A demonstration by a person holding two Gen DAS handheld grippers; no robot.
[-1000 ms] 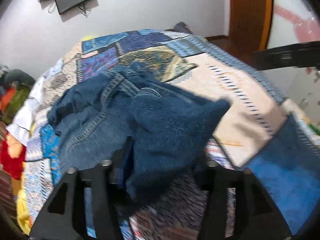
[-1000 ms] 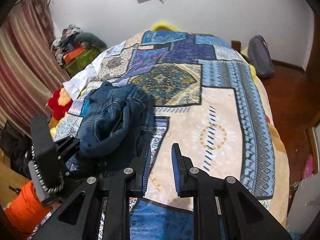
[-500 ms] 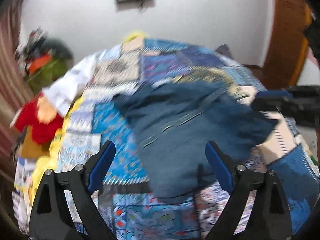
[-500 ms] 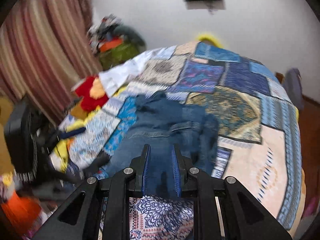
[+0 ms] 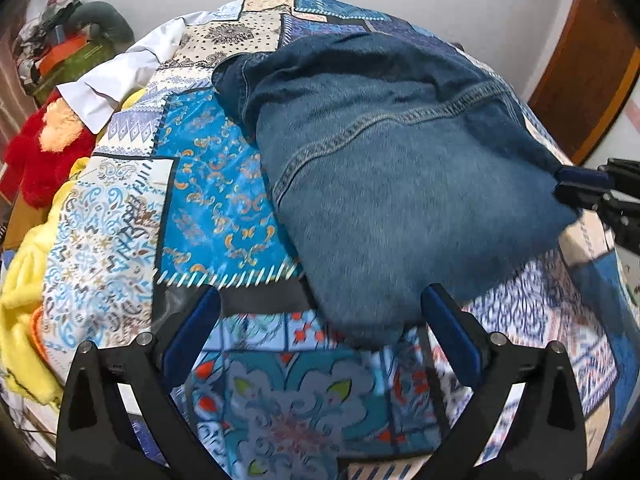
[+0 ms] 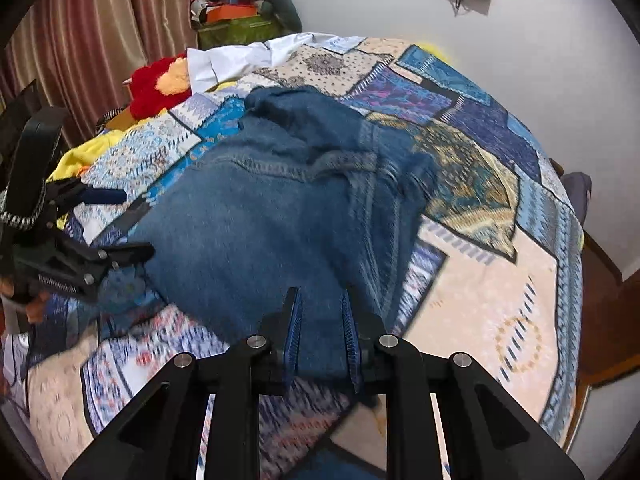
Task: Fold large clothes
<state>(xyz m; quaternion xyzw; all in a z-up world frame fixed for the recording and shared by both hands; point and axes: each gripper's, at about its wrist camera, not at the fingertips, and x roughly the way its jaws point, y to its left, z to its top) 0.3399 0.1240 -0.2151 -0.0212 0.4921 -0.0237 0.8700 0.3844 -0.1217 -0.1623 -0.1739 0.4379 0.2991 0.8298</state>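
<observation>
A red plush toy [image 5: 38, 148] and a white cloth [image 5: 120, 80] lie at the bed's left edge. The left hand-held gripper [image 5: 320, 340], jaws just opened wide, holds nothing; the denim jeans [image 5: 400, 184], thick and seamed, lie bunched on the patchwork bedspread [image 5: 208, 184]. The right hand-held gripper [image 6: 320, 334] is clamped on their near edge; bare bedspread spreads rightward.

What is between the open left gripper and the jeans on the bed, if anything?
Nothing visible. The left gripper has just been opening and its jaws stand wide, with the near edge of the jeans lying between them on the bedspread. The right gripper is shut on the jeans.
</observation>
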